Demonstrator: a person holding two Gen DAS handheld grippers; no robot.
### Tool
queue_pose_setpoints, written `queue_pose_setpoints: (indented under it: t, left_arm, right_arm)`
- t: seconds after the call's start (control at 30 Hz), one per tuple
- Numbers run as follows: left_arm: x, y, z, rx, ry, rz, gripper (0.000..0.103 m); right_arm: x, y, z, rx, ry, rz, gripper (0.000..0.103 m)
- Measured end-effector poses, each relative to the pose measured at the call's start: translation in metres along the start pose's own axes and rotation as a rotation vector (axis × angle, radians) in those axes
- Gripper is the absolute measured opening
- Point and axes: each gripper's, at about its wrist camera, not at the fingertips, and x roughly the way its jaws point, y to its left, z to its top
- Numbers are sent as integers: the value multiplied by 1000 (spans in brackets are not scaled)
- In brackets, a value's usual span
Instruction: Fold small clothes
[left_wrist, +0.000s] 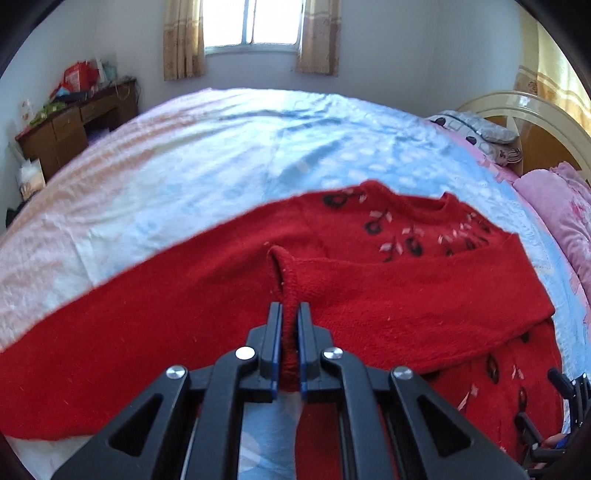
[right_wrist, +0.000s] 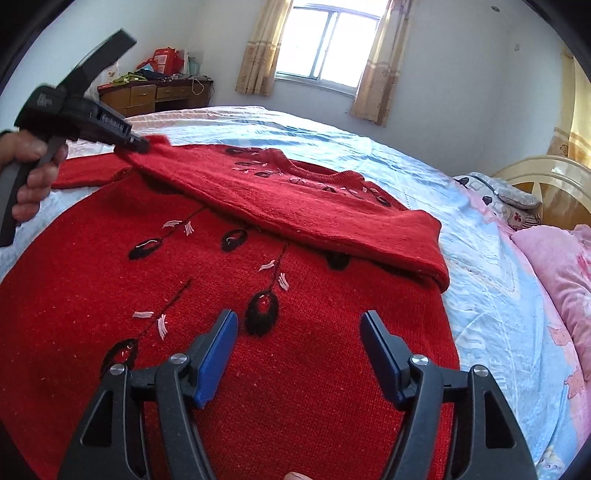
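A red knitted sweater (right_wrist: 295, 406) with black and pink embroidery lies flat on the bed. One sleeve (right_wrist: 295, 210) is folded across its chest. My left gripper (left_wrist: 290, 310) is shut on that sleeve's ribbed cuff (left_wrist: 284, 266) and lifts it a little off the body of the sweater (left_wrist: 406, 295). In the right wrist view the left gripper (right_wrist: 138, 144) shows at the upper left, with a person's hand (right_wrist: 33, 173) on its handle. My right gripper (right_wrist: 299, 321) hovers open just above the sweater's lower front, with nothing between its blue pads (right_wrist: 218, 354).
The bed's light blue and pink sheet (left_wrist: 221, 147) spreads wide beyond the sweater. Pink pillows (right_wrist: 554, 266) and a cream headboard (left_wrist: 535, 122) lie to the right. A cluttered wooden desk (right_wrist: 155, 92) stands by the far left wall, beside a curtained window (left_wrist: 253, 22).
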Motion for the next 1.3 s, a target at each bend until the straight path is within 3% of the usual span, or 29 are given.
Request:
queue_pose_setpoints:
  t: [0.1, 0.23, 0.33, 0.4, 0.6, 0.67, 0.77, 0.87, 0.97, 1.07, 1.23, 1.3]
  left_arm:
    - [4, 2, -8, -17, 10, 15, 8]
    - [-2, 7, -9, -27, -9, 22, 9]
    - [-5, 10, -9, -31, -11, 19, 8]
    - [-6, 8, -12, -24, -12, 21, 8]
    - [-8, 7, -24, -19, -15, 31, 9]
    - [-4, 7, -23, -10, -15, 43, 10]
    - [-1, 10, -22, -21, -11, 43, 10]
    - [-1, 8, -21, -14, -7, 68, 10]
    - [0, 8, -22, -20, -4, 76, 10]
    - [-1, 8, -24, -8, -6, 90, 11]
    - [-4, 2, -26, 40, -19, 115, 13]
    - [-7, 2, -27, 43, -17, 117, 20]
  right_arm:
    - [-5, -6, 7, 8, 9, 13, 70]
    - [-13, -34, 34, 57, -44, -3, 71]
    - [4, -56, 53, 81, -18, -12, 80]
    - [24, -75, 58, 129, 5, -29, 80]
    - [66, -108, 24, 273, 154, 1, 80]
    - [60, -114, 14, 334, 132, 11, 80]
    - [36, -112, 26, 325, 44, -61, 80]
    - [24, -103, 45, 274, -43, -44, 80]
    - [41, -88, 60, 213, -9, 34, 80]
    - [79, -85, 52, 258, 148, 123, 80]
    - [66, -72, 52, 240, 104, 85, 81]
    - [58, -69, 53, 230, 52, 105, 81]
